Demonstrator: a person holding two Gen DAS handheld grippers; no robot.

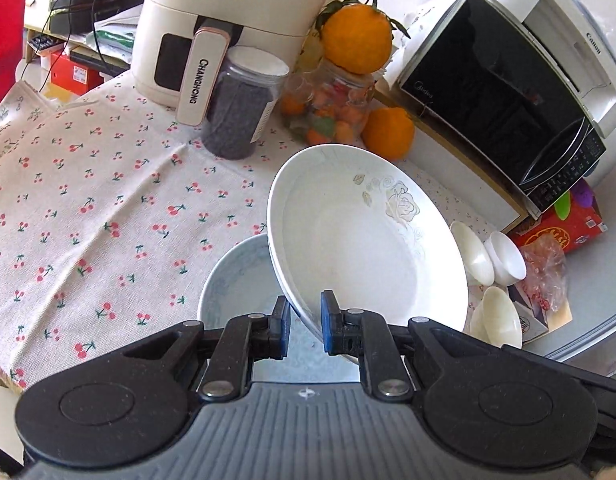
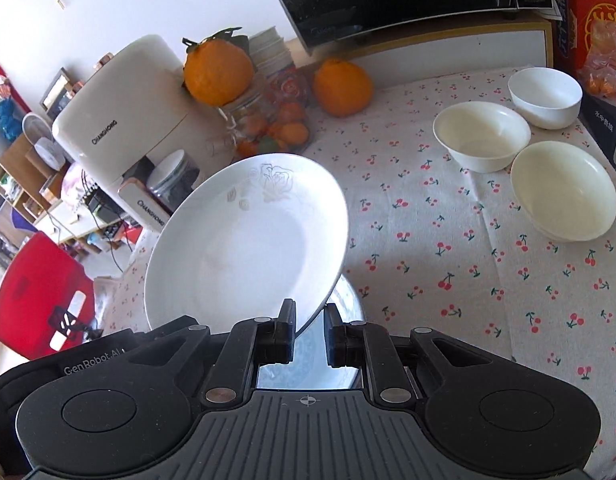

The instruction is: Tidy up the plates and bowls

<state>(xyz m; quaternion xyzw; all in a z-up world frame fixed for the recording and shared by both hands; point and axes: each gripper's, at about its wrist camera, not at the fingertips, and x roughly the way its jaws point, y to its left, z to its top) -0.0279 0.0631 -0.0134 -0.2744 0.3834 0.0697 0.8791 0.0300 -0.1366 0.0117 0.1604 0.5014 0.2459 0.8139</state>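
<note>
Nearest the left wrist camera, the left gripper [image 1: 304, 326] has its fingers [image 1: 282, 326] clenched on the near rim of a white rose-patterned plate [image 1: 367, 248], which tilts up and away from the fingers. Nearest the right wrist camera, the right gripper [image 2: 309, 330] grips the rim of the same rose-patterned plate [image 2: 248, 240], fingers [image 2: 286, 330] clenched on it; the plate is held clear of the desk [image 2: 447, 280]. Directly beneath it sits a second plate [image 1: 236, 280], pale blue-white, flat on the cherry-print cloth [image 1: 108, 200]. Further out, to the right in the right wrist view, three white bowls [image 2: 481, 142] stand close together on the cloth, upright and apart from the plates. Beyond the plates stand a dark-filled jar [image 1: 244, 112], a glass jar [image 1: 331, 104] of coloured pieces with an orange [image 1: 355, 38] on top, and a second orange [image 1: 387, 132] just beside it. At the far edge are a white air fryer [image 1: 228, 28] and a black-fronted microwave [image 1: 503, 96]
</note>
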